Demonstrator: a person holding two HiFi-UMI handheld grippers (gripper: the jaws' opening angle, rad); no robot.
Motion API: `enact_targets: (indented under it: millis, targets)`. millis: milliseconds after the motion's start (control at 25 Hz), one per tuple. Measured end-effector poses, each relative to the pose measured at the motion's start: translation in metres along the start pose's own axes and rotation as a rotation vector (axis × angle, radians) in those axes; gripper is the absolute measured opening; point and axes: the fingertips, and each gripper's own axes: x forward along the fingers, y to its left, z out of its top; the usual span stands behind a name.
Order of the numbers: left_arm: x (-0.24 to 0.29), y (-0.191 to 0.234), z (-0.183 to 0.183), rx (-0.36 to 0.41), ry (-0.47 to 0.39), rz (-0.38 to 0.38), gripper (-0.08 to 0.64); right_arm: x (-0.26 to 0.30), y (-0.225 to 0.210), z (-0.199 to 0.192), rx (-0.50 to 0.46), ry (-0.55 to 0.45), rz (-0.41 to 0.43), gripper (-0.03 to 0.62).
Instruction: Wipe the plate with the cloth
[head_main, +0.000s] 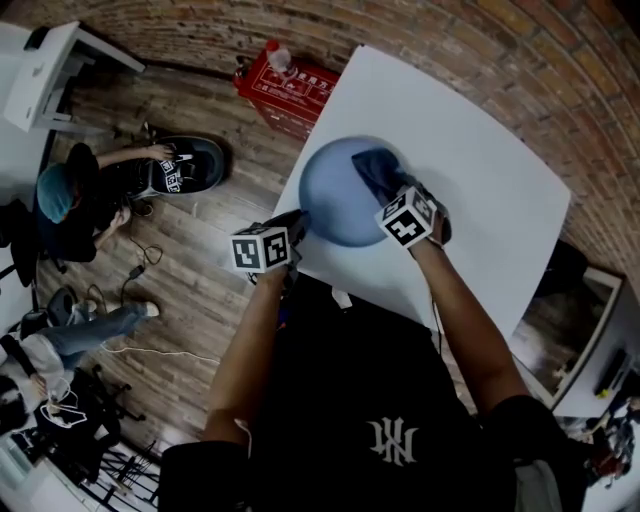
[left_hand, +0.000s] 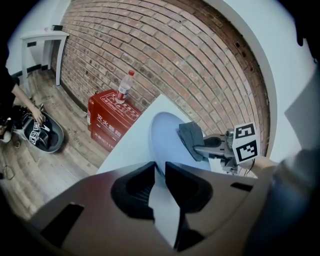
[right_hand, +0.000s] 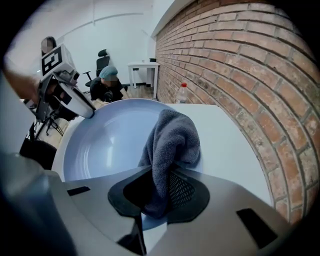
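1. The right claw (right_hand: 160, 192) pinches the nubby grey terry cloth (right_hand: 172, 140), bunched on the round, glossy pale-blue plate (right_hand: 107, 145).
2. The left claw (left_hand: 159, 187) clamps the plate's rim on the smooth white counter (head_main: 470, 170).

A black short-sleeved cotton T-shirt (head_main: 340, 370) is worn, and a white emblem of interlocked letters (head_main: 391, 441) is printed on its front. The grey moulded-plastic left gripper (left_hand: 159, 182) is topped by a white cube with black square markers (head_main: 260, 249). The matching grey right gripper (right_hand: 160, 192) is topped by a second marker cube (head_main: 408, 218). Dark rectangular slots (left_hand: 67, 216) are cut into each smooth shell. The jaws are lined with black recessed pads (left_hand: 131, 192), and a fine grid texture (right_hand: 184, 190) is shown on one right pad.
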Motion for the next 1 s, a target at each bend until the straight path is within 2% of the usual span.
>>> enact_targets:
  millis: [280, 360, 520, 680, 800, 1000]
  targets:
    - [-0.001, 0.001, 0.000, -0.005, -0.007, 0.000, 0.066, 0.000, -0.013, -0.002, 0.041, 0.003, -0.038, 0.081]
    - [-0.001, 0.000, 0.000, -0.011, -0.007, 0.004, 0.066, -0.003, -0.009, 0.000, 0.056, -0.015, -0.024, 0.081]
    - [0.000, -0.001, 0.000, -0.020, -0.008, 0.001, 0.064, -0.020, 0.018, 0.023, 0.167, -0.146, 0.094, 0.081]
    - [-0.002, 0.000, 0.000, -0.021, -0.020, 0.006, 0.064, -0.036, 0.074, 0.054, 0.188, -0.220, 0.271, 0.081]
    - [-0.002, 0.000, 0.001, -0.020, -0.022, 0.009, 0.064, -0.032, 0.115, 0.060, 0.185, -0.197, 0.390, 0.081]
    - [-0.001, -0.001, 0.001, -0.025, -0.023, 0.008, 0.063, -0.017, 0.147, 0.042, 0.151, -0.091, 0.467, 0.081]
